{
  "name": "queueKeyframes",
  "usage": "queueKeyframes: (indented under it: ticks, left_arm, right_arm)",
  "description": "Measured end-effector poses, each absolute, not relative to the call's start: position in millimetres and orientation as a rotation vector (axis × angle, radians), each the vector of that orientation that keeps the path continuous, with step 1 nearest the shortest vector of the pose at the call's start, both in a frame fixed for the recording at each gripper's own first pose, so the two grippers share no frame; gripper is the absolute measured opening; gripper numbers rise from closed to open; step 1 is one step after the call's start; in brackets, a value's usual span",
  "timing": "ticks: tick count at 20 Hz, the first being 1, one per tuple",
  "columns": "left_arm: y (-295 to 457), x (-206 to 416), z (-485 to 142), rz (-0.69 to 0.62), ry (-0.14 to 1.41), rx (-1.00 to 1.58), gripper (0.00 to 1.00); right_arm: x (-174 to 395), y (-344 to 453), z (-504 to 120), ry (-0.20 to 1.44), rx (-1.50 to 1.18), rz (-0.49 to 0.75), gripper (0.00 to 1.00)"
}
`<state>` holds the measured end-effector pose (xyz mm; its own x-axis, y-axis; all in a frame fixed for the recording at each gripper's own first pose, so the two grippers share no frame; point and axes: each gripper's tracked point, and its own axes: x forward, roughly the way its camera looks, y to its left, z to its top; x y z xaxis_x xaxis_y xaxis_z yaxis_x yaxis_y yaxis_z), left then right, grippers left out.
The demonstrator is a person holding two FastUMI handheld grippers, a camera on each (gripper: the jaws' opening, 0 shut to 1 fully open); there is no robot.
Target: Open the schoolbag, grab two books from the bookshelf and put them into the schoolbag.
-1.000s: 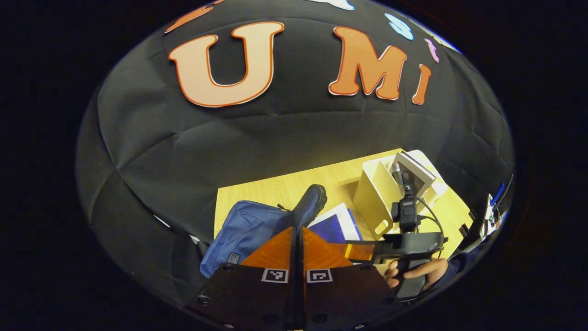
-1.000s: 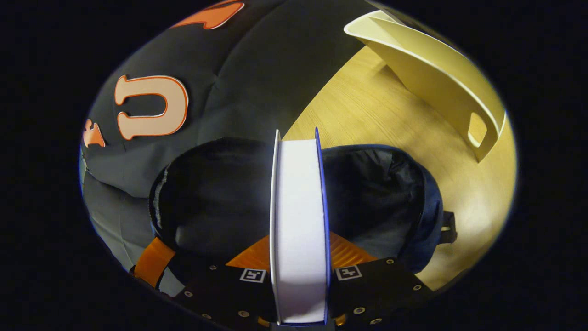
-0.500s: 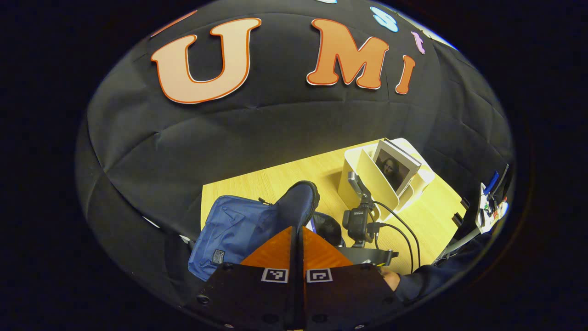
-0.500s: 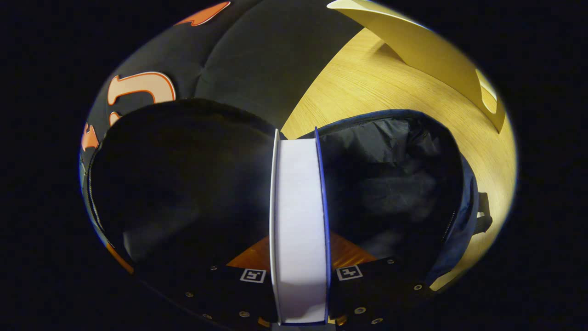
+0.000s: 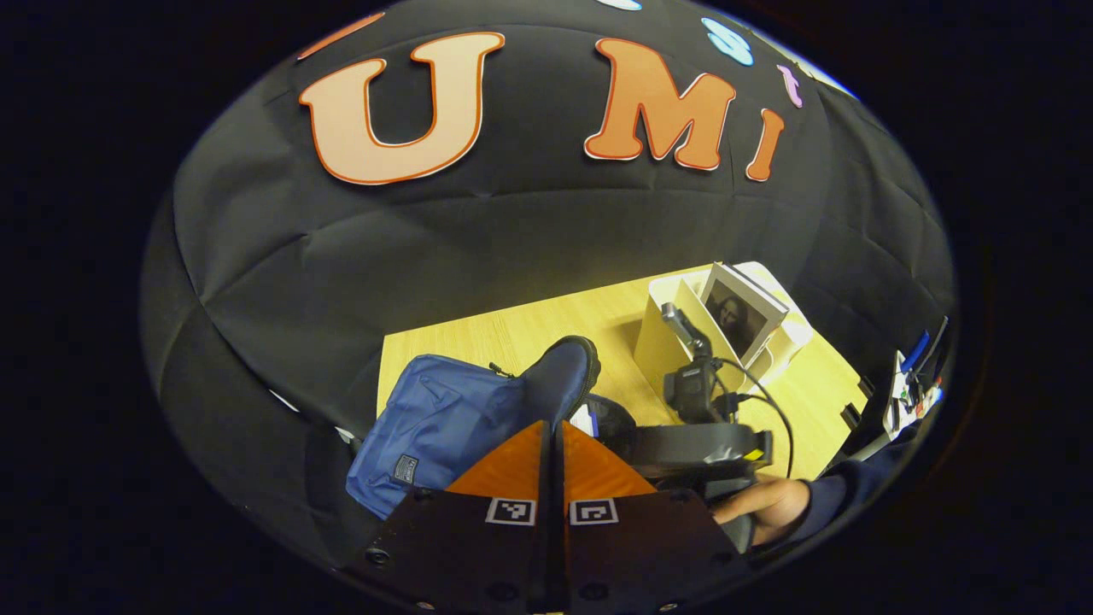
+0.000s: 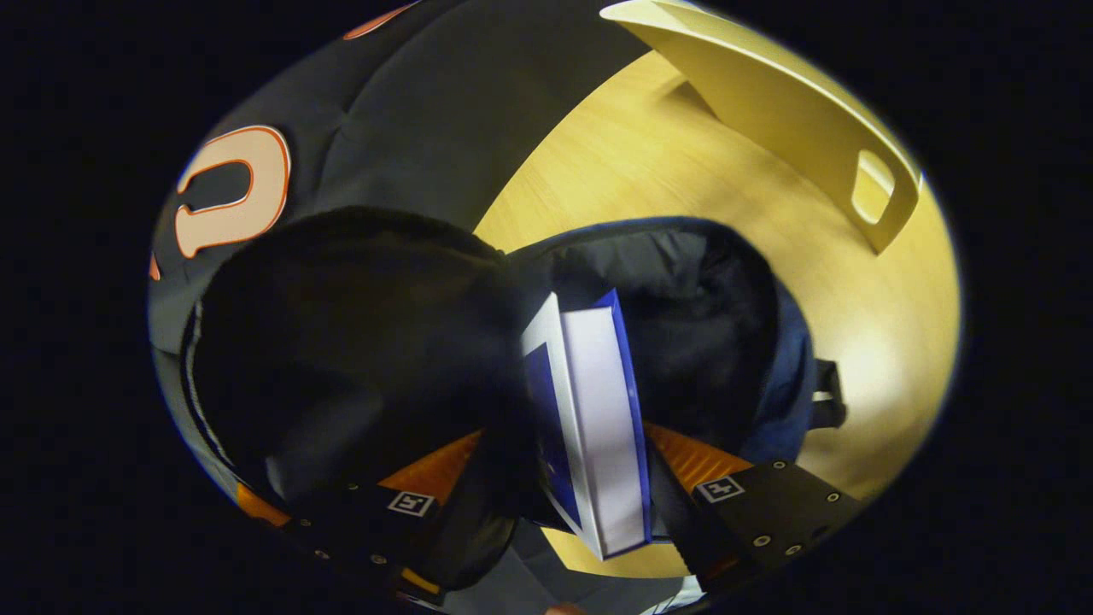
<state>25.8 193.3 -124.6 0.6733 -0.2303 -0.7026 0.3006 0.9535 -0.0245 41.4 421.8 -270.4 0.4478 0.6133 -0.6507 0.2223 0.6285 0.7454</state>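
The blue schoolbag [image 5: 435, 418] lies on the wooden table [image 5: 512, 337]. My left gripper [image 5: 553, 427] is shut on its flap [image 5: 564, 376] and holds it upright. In the right gripper view the bag's dark inside [image 6: 709, 325] gapes under the raised flap [image 6: 341, 342]. A book with blue covers and white page edges [image 6: 602, 427] stands tilted in the opening. My right gripper [image 6: 564, 436] is open, with its fingers spread wide on either side of the book and off it. Another book with a portrait cover [image 5: 739, 312] stands in the white bookshelf [image 5: 666, 342].
The bookshelf's side wall with a handle cut-out [image 6: 794, 128] stands on the table [image 6: 666, 171] just beyond the bag. A hand [image 5: 768, 504] holds the right gripper, whose camera [image 5: 693, 389] and cable rise between bag and shelf. Small items [image 5: 909, 384] lie at the far right.
My right gripper has opened and let go of the book, which now leans inside the bag. The left gripper still holds the flap up.
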Motion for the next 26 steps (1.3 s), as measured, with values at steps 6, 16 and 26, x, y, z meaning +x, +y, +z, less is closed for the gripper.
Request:
queueKeyframes:
  ticks: [6,16,26]
  left_arm:
    - [191,26,-131,-0.282,0.772,0.050,0.00]
    - [193,23,-127,-0.262,0.776,0.094,0.01]
    - [218,20,-114,-0.240,0.798,0.137,0.00]
  right_arm:
    - [55,366,-205,0.952,0.724,0.344,0.97]
    - [91,230,-132,0.782,0.337,0.238,0.97]
    - [155,93,-87,0.742,0.092,0.095,0.97]
